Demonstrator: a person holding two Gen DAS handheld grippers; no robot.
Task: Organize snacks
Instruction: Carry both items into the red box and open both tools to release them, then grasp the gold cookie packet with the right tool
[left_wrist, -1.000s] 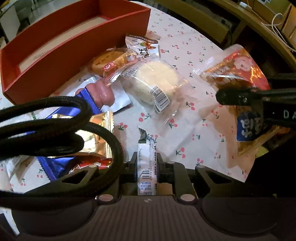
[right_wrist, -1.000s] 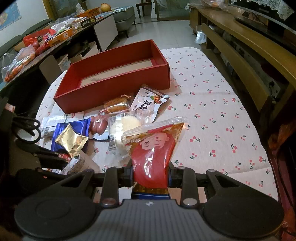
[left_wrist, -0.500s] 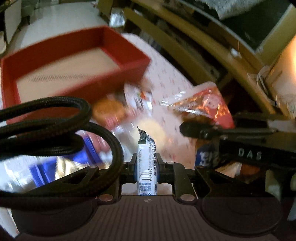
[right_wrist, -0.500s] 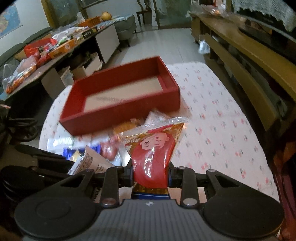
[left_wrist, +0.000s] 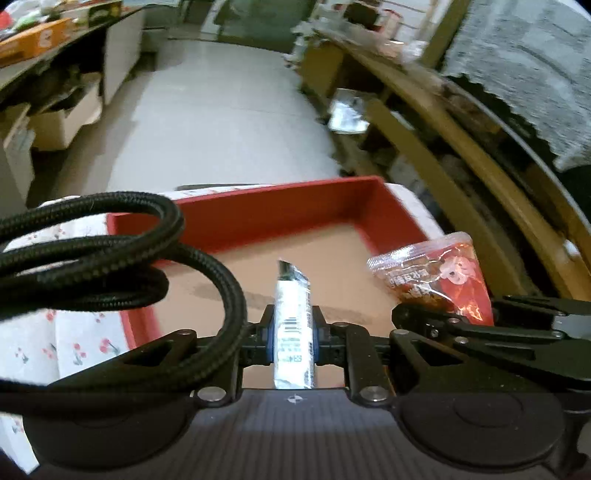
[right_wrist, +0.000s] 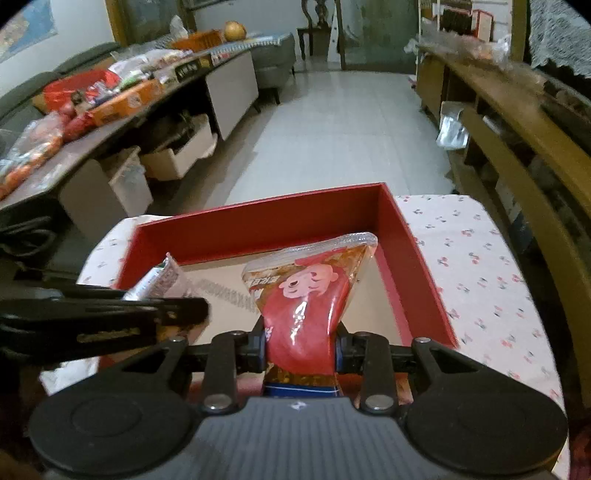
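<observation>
Snacks hang pinched in both grippers above the red box: the left gripper (left_wrist: 293, 332) is clamped on a thin silver packet (left_wrist: 292, 325), the right gripper (right_wrist: 300, 347) squeezes a red pouch (right_wrist: 306, 295) at its waist. Beyond, the box (right_wrist: 258, 229) sits empty on the cherry-print worktop (right_wrist: 480, 258), apparently ready to receive both.

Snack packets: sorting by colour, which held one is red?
The cartoon-face pouch in the right gripper; the left gripper holds a slim silver barcode stick.
</observation>
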